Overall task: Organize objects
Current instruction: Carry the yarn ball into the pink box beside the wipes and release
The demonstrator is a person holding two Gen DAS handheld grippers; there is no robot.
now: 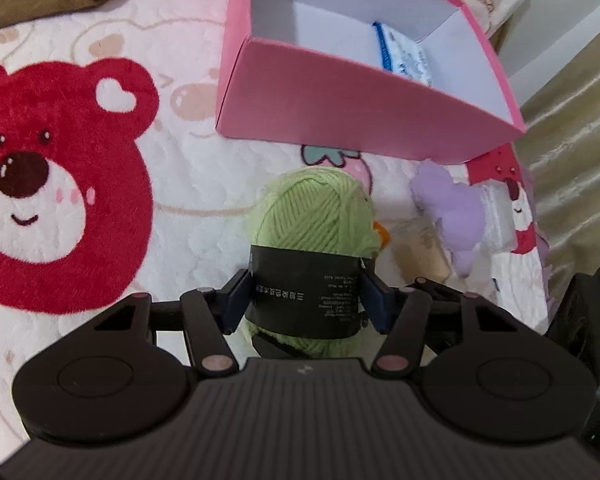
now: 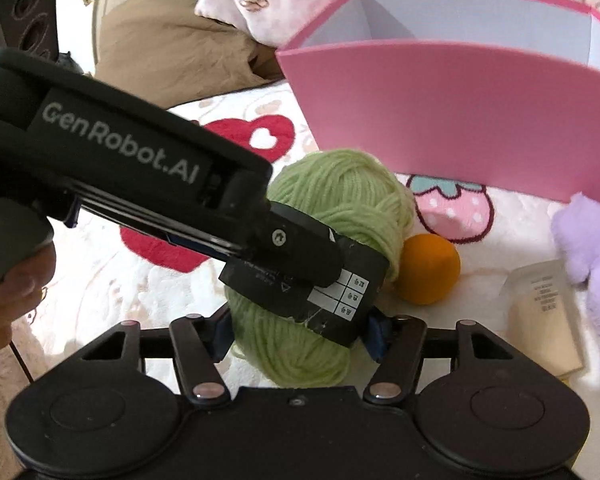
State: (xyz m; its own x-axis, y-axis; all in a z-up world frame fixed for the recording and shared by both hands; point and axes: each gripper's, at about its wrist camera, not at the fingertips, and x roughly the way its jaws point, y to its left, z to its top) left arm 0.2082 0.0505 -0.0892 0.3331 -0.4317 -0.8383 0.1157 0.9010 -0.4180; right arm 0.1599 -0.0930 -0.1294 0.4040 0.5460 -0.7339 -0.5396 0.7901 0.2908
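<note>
green yarn ball (image 1: 316, 216), black paper band around its middle

My left gripper (image 1: 306, 300) is matte black: a ribbed housing, two round side discs, and linkage bars pinned by pale pinkish rivets that run to dark blue finger pads (image 1: 236, 300). A green light glows at its right edge. My right gripper (image 2: 300, 334) matches it. White "GenRobot.AI" lettering marks the left one's side.
</note>
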